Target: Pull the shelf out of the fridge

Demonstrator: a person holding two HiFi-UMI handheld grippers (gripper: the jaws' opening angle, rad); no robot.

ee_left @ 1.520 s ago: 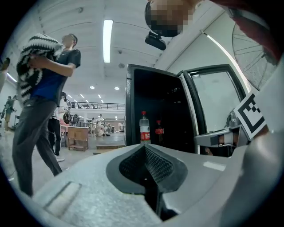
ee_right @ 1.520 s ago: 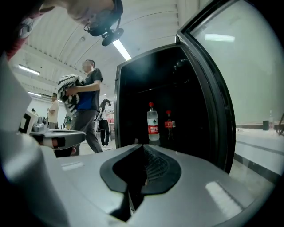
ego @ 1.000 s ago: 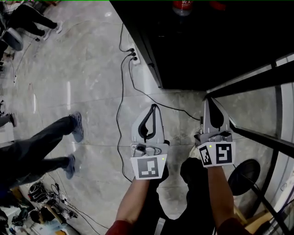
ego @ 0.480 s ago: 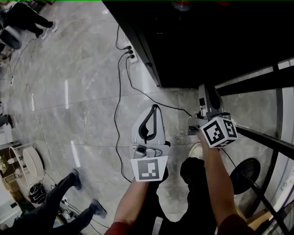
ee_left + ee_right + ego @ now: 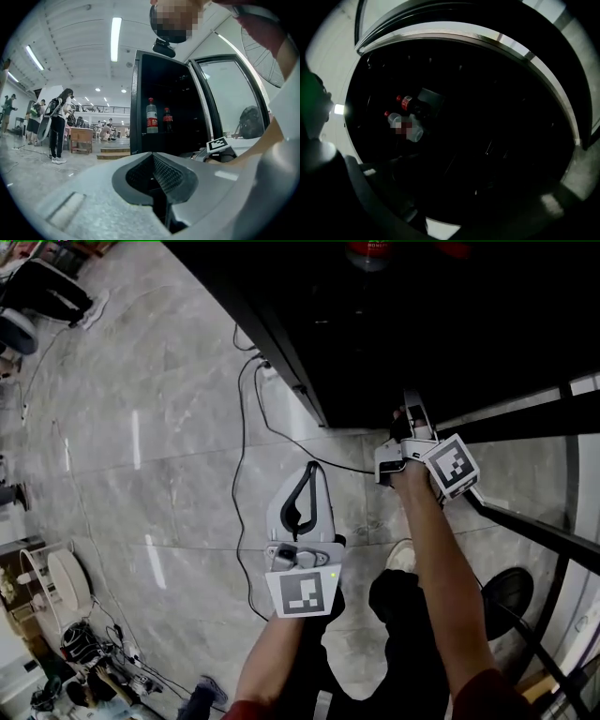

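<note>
Right gripper [image 5: 411,413], jaws apart and empty, points into the tall black glass-door fridge [image 5: 422,324]. Left gripper [image 5: 311,468] hangs closed, empty. Shelf is lost in darkness. A misjudged grip could topple the red-capped plastic bottles [image 5: 406,120].

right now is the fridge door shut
No, the left gripper view shows the door swung open to the right, with bottles in sight inside the dark fridge.
</note>
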